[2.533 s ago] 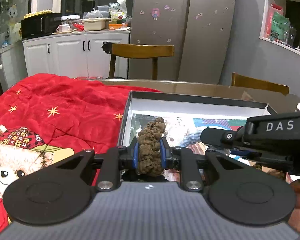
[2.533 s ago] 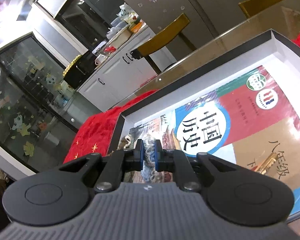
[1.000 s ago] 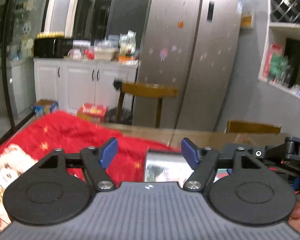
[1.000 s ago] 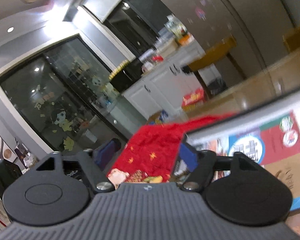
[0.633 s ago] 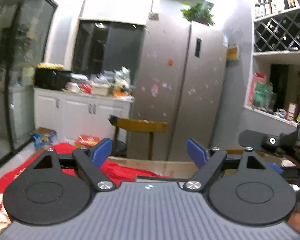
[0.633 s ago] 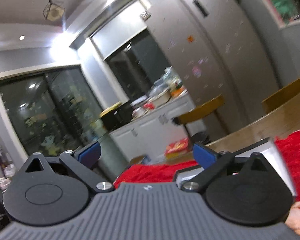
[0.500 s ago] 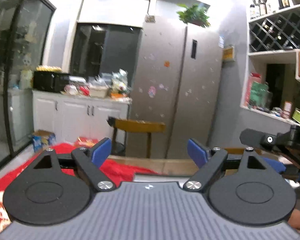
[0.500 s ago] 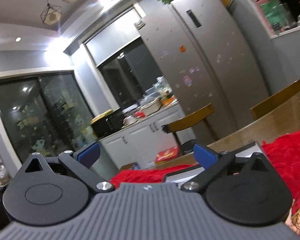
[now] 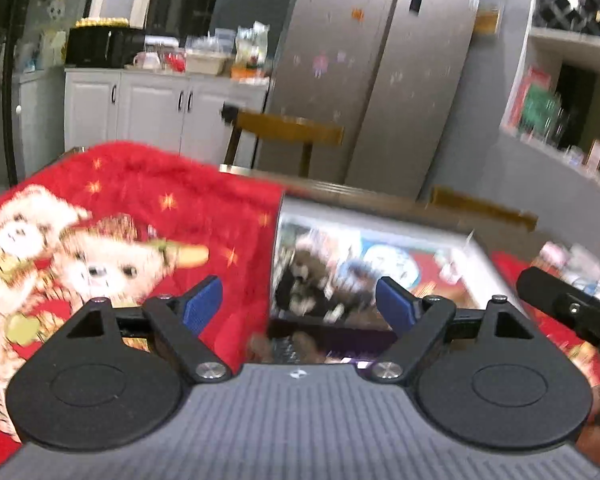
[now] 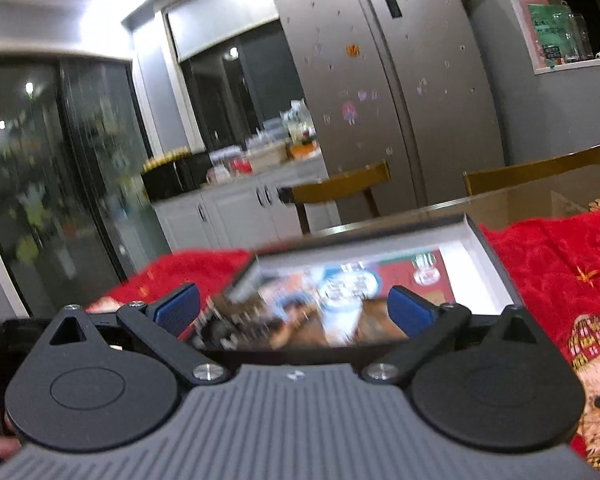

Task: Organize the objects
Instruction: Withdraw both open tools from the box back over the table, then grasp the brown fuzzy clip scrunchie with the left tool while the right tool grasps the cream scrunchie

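Left wrist view: left gripper (image 9: 299, 304) jaws apart, empty; 2.5 s earlier clamped on brown knitted item. Item (image 9: 300, 270), blurred, now lay inside box (image 9: 485, 258), left end, beside red bear blanket (image 9: 140, 216).

Right wrist view: right gripper (image 10: 294, 308) jaws apart, empty; earlier shut on small blue item. Textbook (image 10: 364, 292) lay in box (image 10: 494, 268). Both placements judged complete; grippers free for next object.

- You see a steel fridge (image 10: 412, 92) against the grey wall (image 10: 540, 112).
- White cabinets (image 9: 148, 116) stand left of it.
- A wooden chair (image 9: 288, 132) stands behind the table (image 10: 512, 200).
- Ceiling light (image 10: 112, 0) glares.
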Tool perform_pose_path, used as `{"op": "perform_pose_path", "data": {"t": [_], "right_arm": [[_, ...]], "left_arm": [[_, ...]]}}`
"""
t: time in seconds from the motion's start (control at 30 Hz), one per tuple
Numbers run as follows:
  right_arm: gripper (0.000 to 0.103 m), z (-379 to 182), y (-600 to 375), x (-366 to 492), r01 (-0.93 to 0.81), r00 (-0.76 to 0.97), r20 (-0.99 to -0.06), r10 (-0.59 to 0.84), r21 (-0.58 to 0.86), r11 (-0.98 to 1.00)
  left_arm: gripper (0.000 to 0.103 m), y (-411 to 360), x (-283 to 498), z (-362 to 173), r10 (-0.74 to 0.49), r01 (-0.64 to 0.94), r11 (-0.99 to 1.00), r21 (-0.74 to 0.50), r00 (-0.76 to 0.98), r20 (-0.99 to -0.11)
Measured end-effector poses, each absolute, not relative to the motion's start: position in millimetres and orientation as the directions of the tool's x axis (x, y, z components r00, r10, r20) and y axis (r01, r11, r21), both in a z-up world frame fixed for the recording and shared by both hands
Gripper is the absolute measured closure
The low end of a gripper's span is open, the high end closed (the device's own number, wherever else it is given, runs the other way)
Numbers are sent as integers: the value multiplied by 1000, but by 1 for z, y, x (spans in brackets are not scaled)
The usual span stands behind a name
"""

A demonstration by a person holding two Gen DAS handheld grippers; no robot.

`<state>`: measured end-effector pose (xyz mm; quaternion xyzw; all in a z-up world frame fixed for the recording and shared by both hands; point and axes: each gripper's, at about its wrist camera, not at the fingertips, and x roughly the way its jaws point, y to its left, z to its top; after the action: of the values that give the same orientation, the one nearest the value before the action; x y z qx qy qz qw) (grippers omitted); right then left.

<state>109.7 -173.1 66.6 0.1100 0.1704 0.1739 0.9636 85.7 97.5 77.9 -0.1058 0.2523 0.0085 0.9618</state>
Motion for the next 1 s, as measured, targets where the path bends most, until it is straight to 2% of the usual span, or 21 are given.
{"op": "perform_pose_path", "data": {"t": [0.1,0.23,0.33,0.5,0.67,0.73,0.8,0.9,1.0], "right_arm": [[1,51,-165,110,-296,870,-340,358,222,929],[2,43,-161,105,-343,857,-330,395,206,916],[2,39,-156,102,-365,848,-339,408,183,913],[9,27,-153,112,-372,799,-432,419,193,908],[16,19,-155,116,-376,756,-472,453,253,891],[27,16,-152,121,-373,728,-513,456,262,890],[36,14,-148,120,-360,730,-532,428,233,904],[43,13,-150,118,-348,738,-528,421,237,907],[55,11,-154,120,-309,737,-544,401,257,916]], "left_arm": [[16,99,97,57,-1,-107,978,-179,857,-515],[16,101,111,41,-24,-101,976,-191,829,-559],[16,96,115,34,-25,-82,983,-167,830,-558],[16,81,117,24,2,-53,996,-75,828,-561],[17,79,122,18,12,-53,997,-53,808,-588],[18,77,122,15,28,-62,997,-36,806,-592],[22,75,120,14,29,-51,998,-22,814,-580],[35,67,113,14,39,-38,999,13,829,-558],[39,68,113,14,31,-31,999,9,827,-562]]}}
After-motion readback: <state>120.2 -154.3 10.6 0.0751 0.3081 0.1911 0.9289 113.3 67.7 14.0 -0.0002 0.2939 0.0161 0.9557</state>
